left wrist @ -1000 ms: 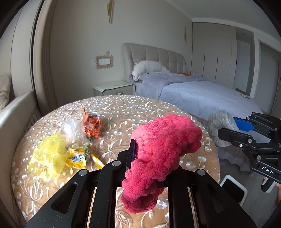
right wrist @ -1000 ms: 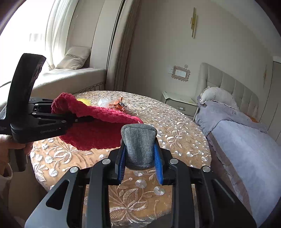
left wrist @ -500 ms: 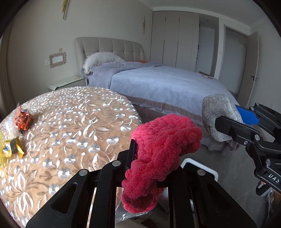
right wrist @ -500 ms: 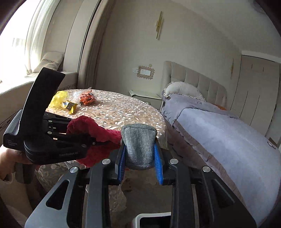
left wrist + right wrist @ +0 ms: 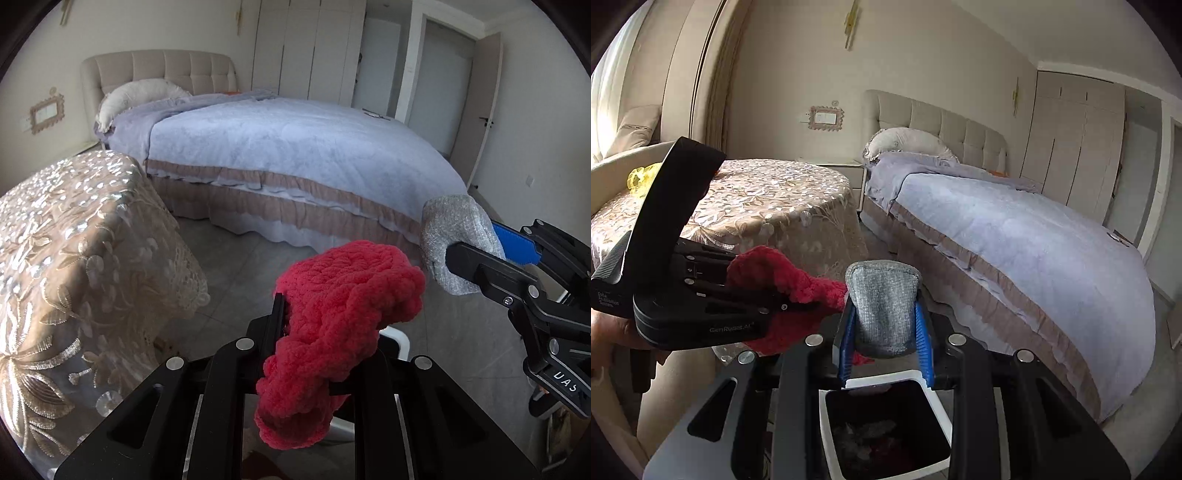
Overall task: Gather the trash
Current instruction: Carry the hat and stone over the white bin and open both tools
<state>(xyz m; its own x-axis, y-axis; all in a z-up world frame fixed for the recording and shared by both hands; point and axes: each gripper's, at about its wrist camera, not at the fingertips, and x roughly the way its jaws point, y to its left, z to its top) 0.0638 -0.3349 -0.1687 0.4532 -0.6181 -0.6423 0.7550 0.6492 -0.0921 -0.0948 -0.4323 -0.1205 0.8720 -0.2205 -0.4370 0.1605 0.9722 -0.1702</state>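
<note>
Grippers are both clamping cloth: left gripper (image 5: 317, 332) is nearly closed on the red knit piece (image 5: 343, 317), right gripper (image 5: 884, 332) is pinching the grey fabric piece (image 5: 884, 306) between its blue pads (image 5: 923, 339). Both have been swinging off the round table (image 5: 768, 199) and down toward the floor by the bed (image 5: 1034, 251). White bin (image 5: 940, 406) is now sitting right below the right gripper, so drop-off looks imminent. Yellow wrapper (image 5: 639, 177) is still lying on the table.
</note>
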